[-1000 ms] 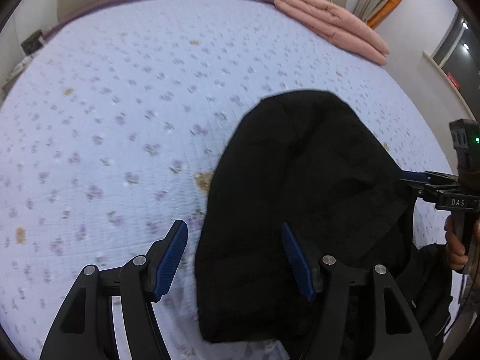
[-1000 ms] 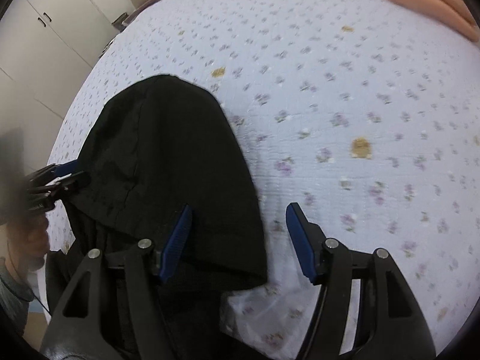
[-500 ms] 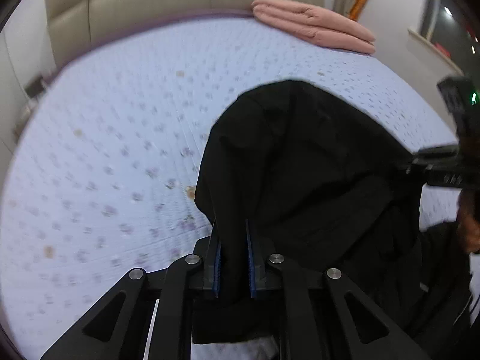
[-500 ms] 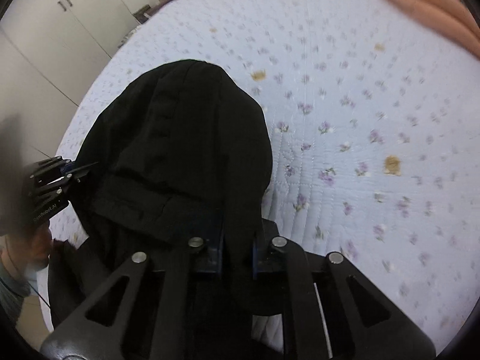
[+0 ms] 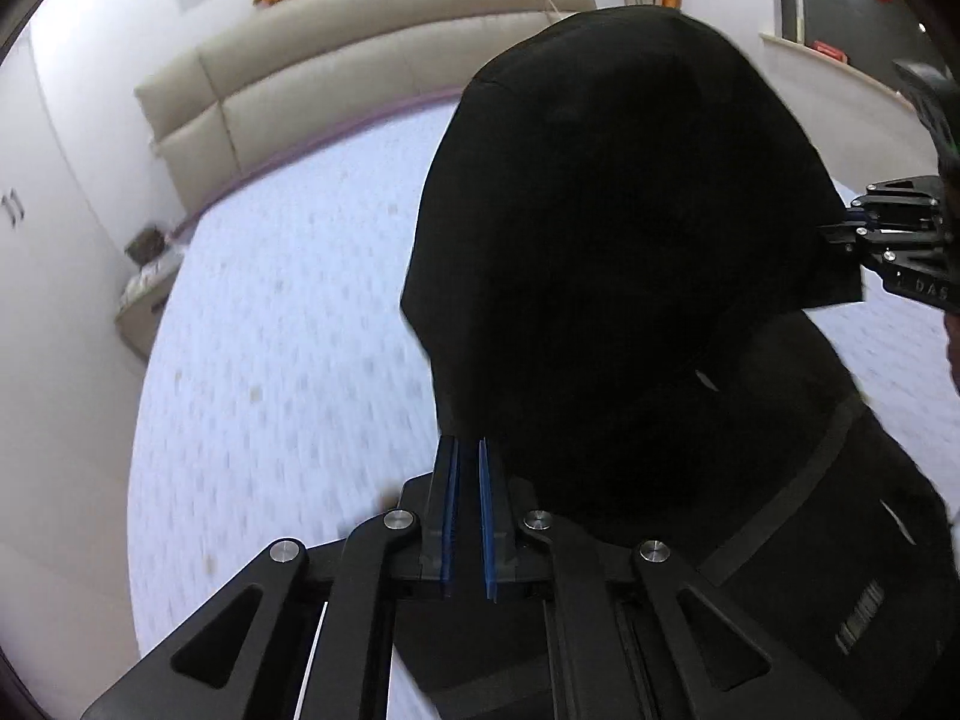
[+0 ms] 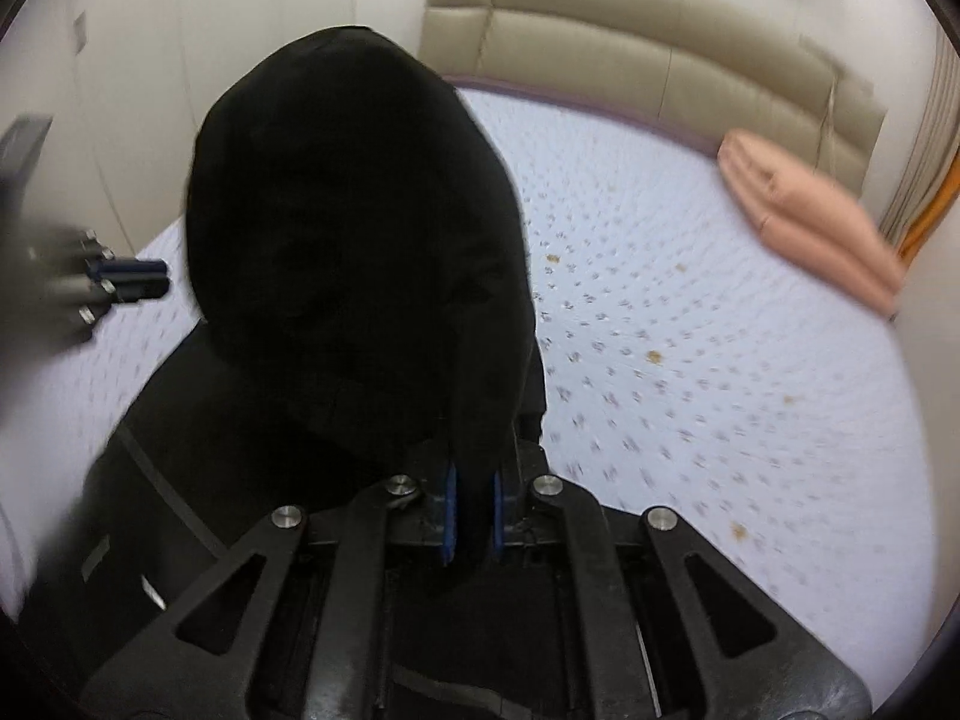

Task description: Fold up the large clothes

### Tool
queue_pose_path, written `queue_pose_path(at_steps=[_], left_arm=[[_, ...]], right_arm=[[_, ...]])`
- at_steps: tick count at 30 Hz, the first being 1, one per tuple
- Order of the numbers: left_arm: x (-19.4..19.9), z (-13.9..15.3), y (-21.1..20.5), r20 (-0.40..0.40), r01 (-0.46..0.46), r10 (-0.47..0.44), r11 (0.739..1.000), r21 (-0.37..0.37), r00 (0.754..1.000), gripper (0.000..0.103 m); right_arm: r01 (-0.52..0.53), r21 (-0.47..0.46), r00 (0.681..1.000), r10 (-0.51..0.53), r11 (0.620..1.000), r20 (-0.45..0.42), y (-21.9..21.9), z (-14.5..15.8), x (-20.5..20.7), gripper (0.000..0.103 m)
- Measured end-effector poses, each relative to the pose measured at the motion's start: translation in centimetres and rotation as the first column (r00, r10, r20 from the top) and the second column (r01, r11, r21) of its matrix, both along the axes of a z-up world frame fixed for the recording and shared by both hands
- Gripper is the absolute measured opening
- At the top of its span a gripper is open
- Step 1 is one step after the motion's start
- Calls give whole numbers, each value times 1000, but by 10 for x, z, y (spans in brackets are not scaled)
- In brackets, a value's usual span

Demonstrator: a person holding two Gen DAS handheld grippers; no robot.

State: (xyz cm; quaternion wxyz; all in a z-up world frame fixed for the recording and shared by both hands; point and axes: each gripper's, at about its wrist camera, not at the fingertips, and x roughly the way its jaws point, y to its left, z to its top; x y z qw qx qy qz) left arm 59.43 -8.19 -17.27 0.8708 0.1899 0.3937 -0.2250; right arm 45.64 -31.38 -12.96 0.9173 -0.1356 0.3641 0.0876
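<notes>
Black fabric fills the middle of both wrist views: a large dark garment (image 5: 630,228), seemingly a hooded jacket, with its hood end lifted off the bed (image 5: 270,330) and its body trailing down toward the person. The left gripper (image 5: 465,468) has its blue-padded fingers (image 5: 447,498) drawn almost together, pinching one lower edge of the hood. The right gripper (image 6: 474,498) is likewise closed down on cloth, the black material running between its fingers (image 6: 450,510). In the left wrist view the right gripper shows at the far right, clamped on the opposite edge of the hood, so the two grips stand well apart with the cloth stretched between them.

The step in hand appears to be raising the hood end so it can be laid back over the body of the jacket. Doing it well probably means keeping both grips level with one another and the span between them taut, so the hood comes down flat rather than bunched. Each pinch is near an edge, so a sharp tug could pull the cloth free.

The garment looks matte and soft, with a grey stripe (image 5: 798,480) crossing its lower part and a small light printed mark (image 5: 861,612) near the bottom. A folded pink quilt (image 6: 810,222) lies near the bed's far edge by the beige padded headboard (image 6: 630,60), well clear of the work.
</notes>
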Motion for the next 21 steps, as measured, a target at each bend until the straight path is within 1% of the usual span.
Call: queue_pose_path(at_steps=[2, 4, 6, 7, 8, 10, 11, 12, 13, 14, 15, 16, 17, 18, 19, 20, 21], left_arm=[[-41, 5, 19, -36, -14, 15, 1000, 14, 999, 6], [-61, 5, 30, -65, -35, 37, 999, 36, 997, 7], [-70, 4, 42, -93, -64, 68, 997, 46, 993, 8], [-69, 4, 45, -96, -75, 79, 996, 45, 992, 8], [-64, 4, 48, -104, -91, 94, 995, 29, 990, 8], [-48, 9, 48, -119, -113, 108, 993, -34, 987, 8], [-45, 14, 47, -118, -122, 112, 989, -83, 987, 8], [-35, 16, 45, -125, -124, 108, 984, -129, 986, 8], [-22, 17, 36, -139, -130, 106, 977, -170, 984, 9], [-12, 15, 29, -143, -133, 107, 974, -183, 984, 11], [-3, 10, 22, -155, -129, 100, 973, -192, 983, 18], [8, 7, 12, -180, -133, 96, 970, -203, 979, 20], [15, 4, 4, -218, -149, 101, 965, -217, 971, 26], [21, 2, -1, -253, -161, 100, 958, -237, 962, 37], [25, -1, -4, -302, -178, 91, 946, -271, 949, 45], [31, -4, -1, -328, -192, 93, 940, -283, 940, 57], [30, -7, 0, -347, -206, 98, 935, -289, 933, 60]], right_arm=[[-15, -98, 999, 19, 995, 40, 19, -5, -38, 5], [-31, -197, 998, 41, 980, 45, 31, -22, -67, 5], [-44, -289, 999, 50, 956, 13, 33, -48, -85, 5], [-40, -331, 999, 36, 943, -18, 31, -63, -90, 6], [-29, -347, 999, 11, 937, -52, 25, -74, -93, 6], [6, -308, 991, -47, 951, -126, 6, -83, -94, 6], [40, -268, 984, -85, 963, -159, -3, -83, -92, 8], [73, -217, 976, -114, 974, -185, -11, -79, -92, 10], [110, -143, 968, -139, 984, -210, -20, -71, -90, 11], [138, -71, 961, -151, 988, -231, -26, -63, -87, 18], [163, -7, 955, -159, 987, -248, -29, -55, -82, 36], [182, 47, 953, -165, 982, -252, -29, -46, -77, 45], [193, 113, 954, -159, 975, -255, -28, -37, -75, 58], [192, 160, 954, -146, 968, -261, -26, -32, -72, 62], [185, 208, 955, -126, 961, -270, -22, -25, -68, 63], [172, 237, 956, -104, 956, -276, -18, -20, -64, 64], [152, 255, 958, -79, 955, -277, -13, -16, -62, 65]])
